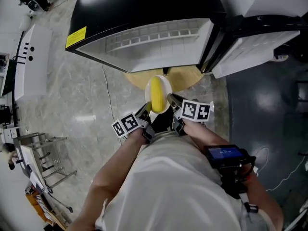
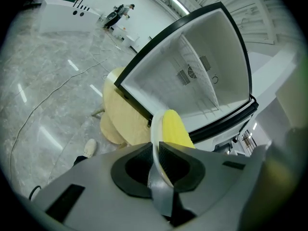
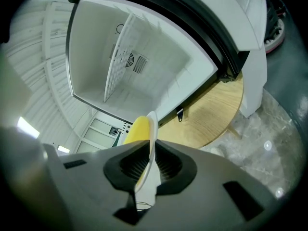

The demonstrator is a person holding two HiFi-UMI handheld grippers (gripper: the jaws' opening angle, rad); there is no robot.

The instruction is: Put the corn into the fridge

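Marbled grey floor point(image 1: 72, 109), round wooden table point(image 1: 186, 77) by open fridge point(image 1: 144, 32) — left gripper point(image 2: 156, 150), right gripper point(image 3: 150, 158) clamped on plate point(image 1: 167, 90) of corn point(image 1: 156, 94).

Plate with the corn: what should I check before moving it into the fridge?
1. Left gripper shut on the plate rim: ok.
2. Right gripper shut on the opposite rim: ok.
3. Corn lying on the plate: ok.
4. Fridge door swung open: ok.
5. Space inside the fridge for the plate: ok, nothing seen in it but a shelf.
6. Plate held level: cannot tell.
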